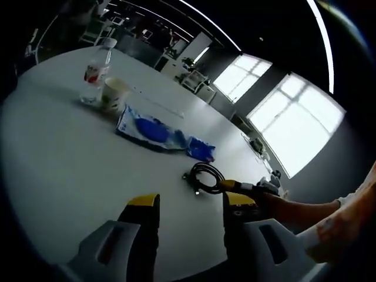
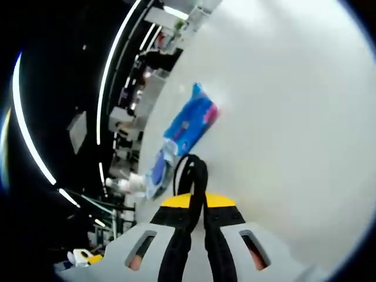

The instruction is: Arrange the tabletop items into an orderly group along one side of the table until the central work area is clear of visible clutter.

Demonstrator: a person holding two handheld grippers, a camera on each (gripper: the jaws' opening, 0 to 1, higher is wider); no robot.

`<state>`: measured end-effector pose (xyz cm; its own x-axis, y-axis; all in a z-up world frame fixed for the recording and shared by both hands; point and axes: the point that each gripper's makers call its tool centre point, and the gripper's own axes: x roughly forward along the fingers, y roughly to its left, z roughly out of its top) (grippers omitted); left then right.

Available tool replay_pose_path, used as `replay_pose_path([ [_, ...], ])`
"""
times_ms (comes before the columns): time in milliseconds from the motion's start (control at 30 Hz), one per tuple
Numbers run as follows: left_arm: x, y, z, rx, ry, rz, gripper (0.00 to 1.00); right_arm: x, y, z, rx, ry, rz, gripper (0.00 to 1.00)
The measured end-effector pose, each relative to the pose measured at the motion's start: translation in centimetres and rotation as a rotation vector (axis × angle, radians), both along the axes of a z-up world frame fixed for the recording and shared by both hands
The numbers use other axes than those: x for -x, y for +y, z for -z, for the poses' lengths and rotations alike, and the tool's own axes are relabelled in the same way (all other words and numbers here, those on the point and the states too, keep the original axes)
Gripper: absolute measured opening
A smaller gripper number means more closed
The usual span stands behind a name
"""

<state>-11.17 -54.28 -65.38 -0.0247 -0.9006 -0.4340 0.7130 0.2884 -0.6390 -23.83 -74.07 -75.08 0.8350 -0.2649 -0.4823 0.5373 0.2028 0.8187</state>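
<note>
Left gripper [image 1: 191, 214] released, jaws apart over bare white worktop [image 1: 64, 170]. Ahead: blue packet [image 1: 154, 132], paper cup [image 1: 114, 94], water bottle [image 1: 96, 73]; right gripper [image 1: 247, 189] pinches black cable coil [image 1: 205, 176].

Right gripper view: right gripper [image 2: 197, 205] clenched on black cable coil [image 2: 191, 176]; blue packet [image 2: 191, 126] just beyond.

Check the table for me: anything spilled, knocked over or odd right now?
Nothing spilled. The bottle and paper cup stand upright beside the blue packet. The black cable is clamped in the right gripper, lifted partly off the table.
</note>
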Motion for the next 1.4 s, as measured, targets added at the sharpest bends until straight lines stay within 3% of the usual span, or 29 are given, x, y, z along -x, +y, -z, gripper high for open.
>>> replay_pose_path([
  [367, -0.2, 0.4, 0.5, -0.01, 0.013, -0.014, 0.42, 1.1, 0.3, 1.1, 0.086, 0.111, -0.073, 0.2],
  [500, -0.3, 0.4, 0.6, -0.013, 0.011, -0.013, 0.43, 1.2, 0.4, 0.7, 0.154, 0.151, -0.135, 0.25],
  [733, -1.9, 0.7, 1.0, -0.054, -0.047, 0.0, 0.47, 1.3, 0.4, -0.4, 0.282, 0.195, -0.238, 0.32],
  [933, -4.5, 1.6, 1.2, -0.099, -0.11, 0.002, 0.55, 1.7, 0.6, -1.7, 0.32, 0.189, -0.269, 0.37],
  [1100, -6.8, 2.2, 1.0, -0.112, -0.163, -0.009, 0.65, 2.2, 0.8, -2.8, 0.35, 0.18, -0.301, 0.51],
  [1400, -8.4, 3.4, 1.7, -0.175, -0.222, 0.05, 0.82, 3.1, 2.0, -4.8, 0.401, 0.184, -0.372, 0.67],
])
